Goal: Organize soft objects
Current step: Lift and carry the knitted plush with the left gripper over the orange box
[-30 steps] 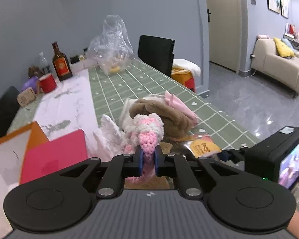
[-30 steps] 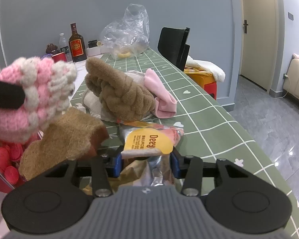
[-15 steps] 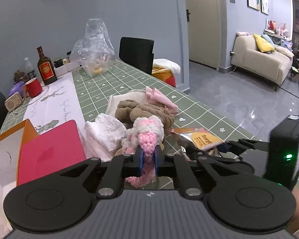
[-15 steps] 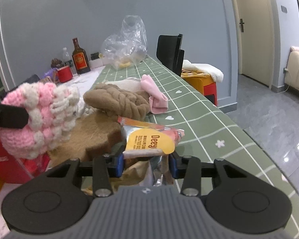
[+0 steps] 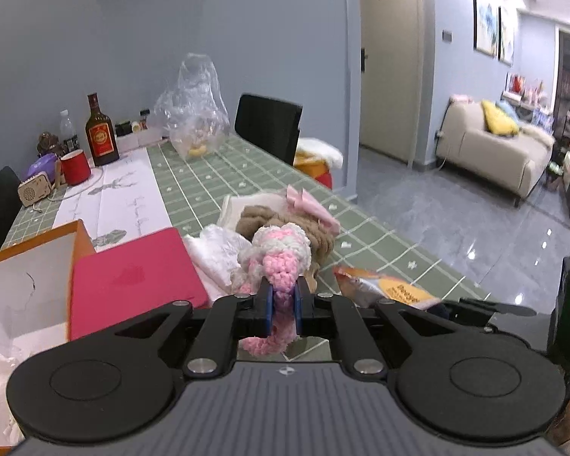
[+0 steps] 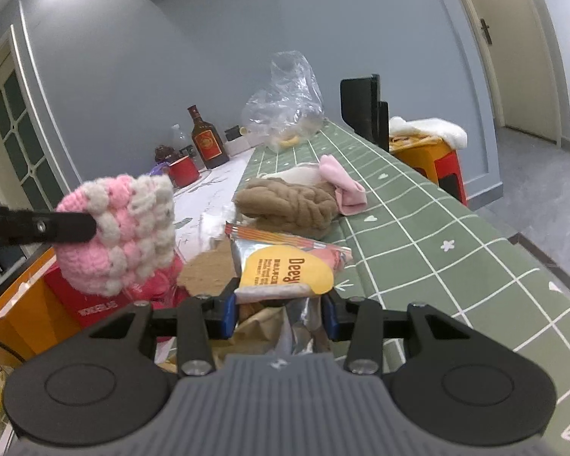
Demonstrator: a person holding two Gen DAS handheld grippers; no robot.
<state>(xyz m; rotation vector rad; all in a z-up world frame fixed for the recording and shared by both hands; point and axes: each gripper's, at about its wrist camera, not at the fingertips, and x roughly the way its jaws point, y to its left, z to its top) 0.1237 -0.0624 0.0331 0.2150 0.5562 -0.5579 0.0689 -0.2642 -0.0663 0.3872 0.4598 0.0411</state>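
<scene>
My left gripper (image 5: 283,293) is shut on a pink and white crocheted piece (image 5: 275,256) and holds it in the air above the table; the piece also shows in the right wrist view (image 6: 125,228). My right gripper (image 6: 281,306) is shut on a crinkly snack packet (image 6: 285,266) with a yellow label, also seen in the left wrist view (image 5: 391,288). A tan braided knit (image 6: 290,205), a pink cloth (image 6: 342,186) and a white cloth (image 5: 216,247) lie piled on the green checked table (image 6: 418,228).
An orange box (image 5: 26,266) with a red lid (image 5: 133,273) stands at the left. At the table's far end are a brown bottle (image 5: 100,135), a red cup (image 5: 75,167), a small speaker (image 5: 34,190) and a plastic bag (image 5: 195,114). A black chair (image 5: 268,125) stands beside the table.
Both grippers have risen and drawn back from the pile, each keeping its hold. The crocheted piece and the packet hang higher above the table than before.
</scene>
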